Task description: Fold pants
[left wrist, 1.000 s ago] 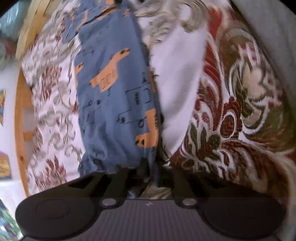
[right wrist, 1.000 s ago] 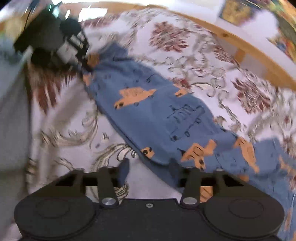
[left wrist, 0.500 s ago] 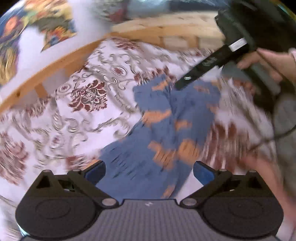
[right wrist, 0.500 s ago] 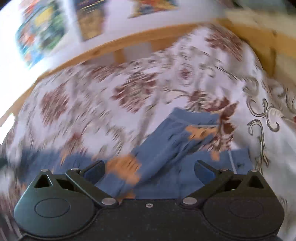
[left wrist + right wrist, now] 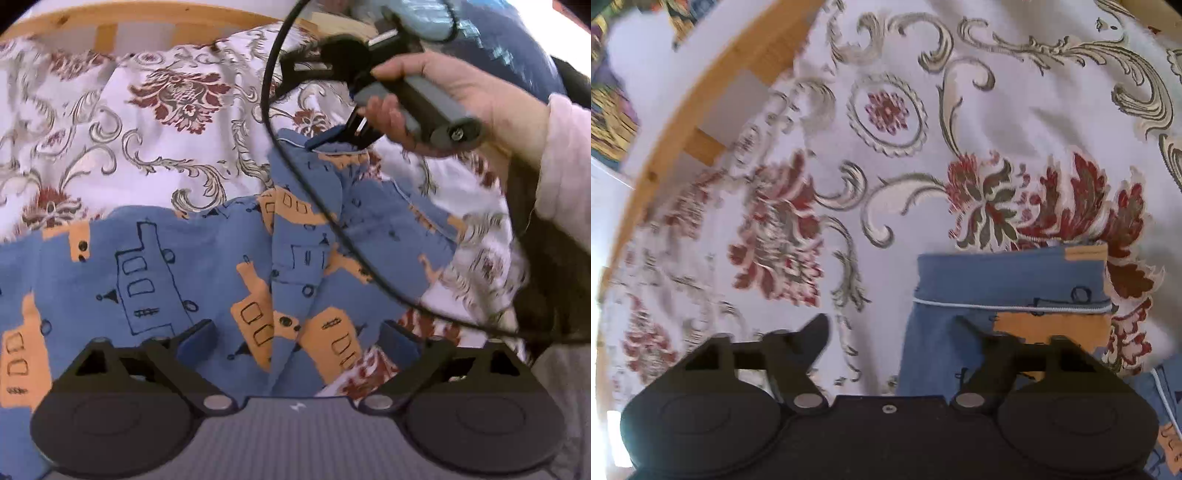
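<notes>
Blue vehicle-print pants (image 5: 207, 266) on my floral bedspread (image 5: 110, 122).

The pants are mid-blue, printed with orange vehicles and dark outline drawings of trucks; their cuff (image 5: 1012, 275) is the same blue with one orange patch, edged by a pale blue stitched line; the bedspread is white, woven with dark red blossoms, olive-green leaves and cream-and-grey scrolls; my left gripper (image 5: 295, 341) is black with blue fingertip pads over a grey ribbed body; my right gripper (image 5: 892, 328) is all black; the bed frame (image 5: 701, 99) is honey-coloured wood; my sleeve (image 5: 565, 162) is pale pink; the cable (image 5: 354, 251) is black.
</notes>
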Action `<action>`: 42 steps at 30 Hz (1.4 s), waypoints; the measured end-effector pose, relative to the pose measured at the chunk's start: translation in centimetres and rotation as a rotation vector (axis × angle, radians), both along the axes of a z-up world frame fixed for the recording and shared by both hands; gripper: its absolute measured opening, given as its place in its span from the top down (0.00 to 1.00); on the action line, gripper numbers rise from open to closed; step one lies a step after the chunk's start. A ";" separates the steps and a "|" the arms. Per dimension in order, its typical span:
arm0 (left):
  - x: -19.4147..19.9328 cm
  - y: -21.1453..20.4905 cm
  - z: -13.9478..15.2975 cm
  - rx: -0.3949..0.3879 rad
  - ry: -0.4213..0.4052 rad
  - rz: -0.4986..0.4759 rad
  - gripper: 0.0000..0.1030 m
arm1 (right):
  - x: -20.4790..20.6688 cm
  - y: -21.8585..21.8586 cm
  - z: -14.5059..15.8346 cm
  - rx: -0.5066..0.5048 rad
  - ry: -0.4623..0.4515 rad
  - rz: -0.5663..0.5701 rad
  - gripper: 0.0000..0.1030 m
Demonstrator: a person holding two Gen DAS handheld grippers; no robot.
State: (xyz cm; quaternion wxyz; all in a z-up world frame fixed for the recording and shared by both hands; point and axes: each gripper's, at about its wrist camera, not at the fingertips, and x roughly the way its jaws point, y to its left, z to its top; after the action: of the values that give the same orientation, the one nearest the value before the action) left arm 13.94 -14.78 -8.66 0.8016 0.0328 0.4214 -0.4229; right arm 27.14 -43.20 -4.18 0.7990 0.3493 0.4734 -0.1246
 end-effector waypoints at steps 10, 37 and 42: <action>1.6 0.5 -0.2 -0.005 0.047 0.012 0.66 | 2.5 2.2 -1.3 -0.209 0.114 0.028 0.69; -6.2 -2.5 0.3 0.404 -0.457 -0.272 0.99 | -27.1 -4.2 1.5 -0.210 -0.180 -0.214 1.00; -7.0 -3.3 -0.5 0.458 -0.496 -0.325 0.99 | -27.7 -3.8 0.7 -0.238 -0.169 -0.201 1.00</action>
State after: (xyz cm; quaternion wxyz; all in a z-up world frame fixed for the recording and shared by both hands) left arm 6.92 -18.12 -9.12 0.7738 0.3789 0.2874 -0.4185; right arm -0.60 -46.99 -3.43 0.8551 0.3072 0.3492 -0.2293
